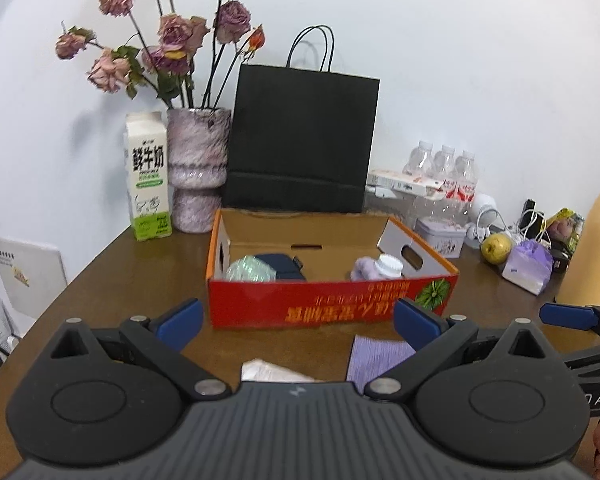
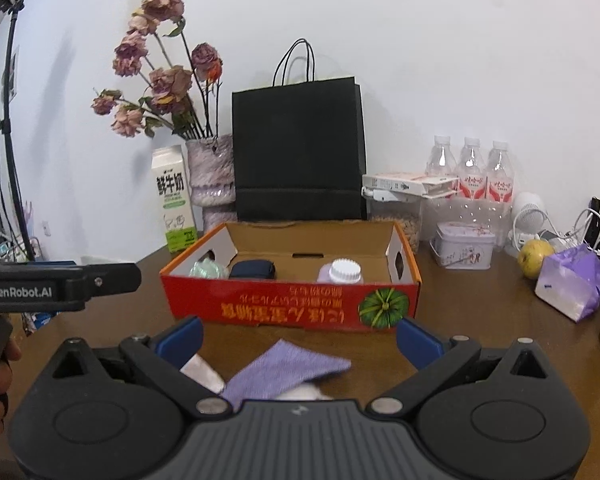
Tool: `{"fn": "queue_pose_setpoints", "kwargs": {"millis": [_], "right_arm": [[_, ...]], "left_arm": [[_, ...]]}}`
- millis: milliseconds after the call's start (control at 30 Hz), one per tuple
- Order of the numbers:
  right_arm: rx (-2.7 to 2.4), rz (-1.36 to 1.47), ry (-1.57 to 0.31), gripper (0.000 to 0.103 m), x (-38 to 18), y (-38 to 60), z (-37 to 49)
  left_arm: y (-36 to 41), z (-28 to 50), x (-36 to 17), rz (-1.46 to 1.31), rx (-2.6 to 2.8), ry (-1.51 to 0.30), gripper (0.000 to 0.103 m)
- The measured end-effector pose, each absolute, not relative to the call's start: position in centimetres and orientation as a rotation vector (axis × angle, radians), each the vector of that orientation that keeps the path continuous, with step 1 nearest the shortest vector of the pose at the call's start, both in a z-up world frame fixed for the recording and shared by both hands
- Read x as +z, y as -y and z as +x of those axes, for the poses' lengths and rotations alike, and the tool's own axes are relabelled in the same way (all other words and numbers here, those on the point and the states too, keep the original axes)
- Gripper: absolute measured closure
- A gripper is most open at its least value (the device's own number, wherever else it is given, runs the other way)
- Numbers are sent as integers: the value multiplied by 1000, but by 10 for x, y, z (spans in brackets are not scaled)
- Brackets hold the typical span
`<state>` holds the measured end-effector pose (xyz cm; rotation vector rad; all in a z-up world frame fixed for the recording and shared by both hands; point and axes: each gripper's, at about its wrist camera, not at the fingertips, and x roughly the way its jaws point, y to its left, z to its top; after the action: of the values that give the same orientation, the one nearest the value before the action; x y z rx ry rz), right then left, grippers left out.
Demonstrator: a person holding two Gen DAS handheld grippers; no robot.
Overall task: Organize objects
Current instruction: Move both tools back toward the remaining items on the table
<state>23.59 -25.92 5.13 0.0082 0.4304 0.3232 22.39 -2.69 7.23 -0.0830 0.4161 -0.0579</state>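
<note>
Near edge of table, just before red cardboard box (image 2: 292, 300), flat purple woven cloth (image 2: 284, 372) lies limp & light; pinch one corner. Left gripper (image 1: 298, 322) & right gripper (image 2: 300, 340) both agape, empty.

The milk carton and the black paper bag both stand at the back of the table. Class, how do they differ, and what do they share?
1. The milk carton is white and green with printed characters; the black paper bag is plain black.
2. The bag is wider and taller than the carton.
3. The bag has loop handles on top; the carton has a folded gable top.

Both stand upright, either side of the vase.
</note>
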Motion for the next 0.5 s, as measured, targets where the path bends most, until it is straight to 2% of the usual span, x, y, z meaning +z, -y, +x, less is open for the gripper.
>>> {"fn": "queue_pose_setpoints", "kwargs": {"millis": [500], "right_arm": [[269,-26,-579,0,6,280,186]], "left_arm": [[15,177,48,-67,-24,-502,0]]}}
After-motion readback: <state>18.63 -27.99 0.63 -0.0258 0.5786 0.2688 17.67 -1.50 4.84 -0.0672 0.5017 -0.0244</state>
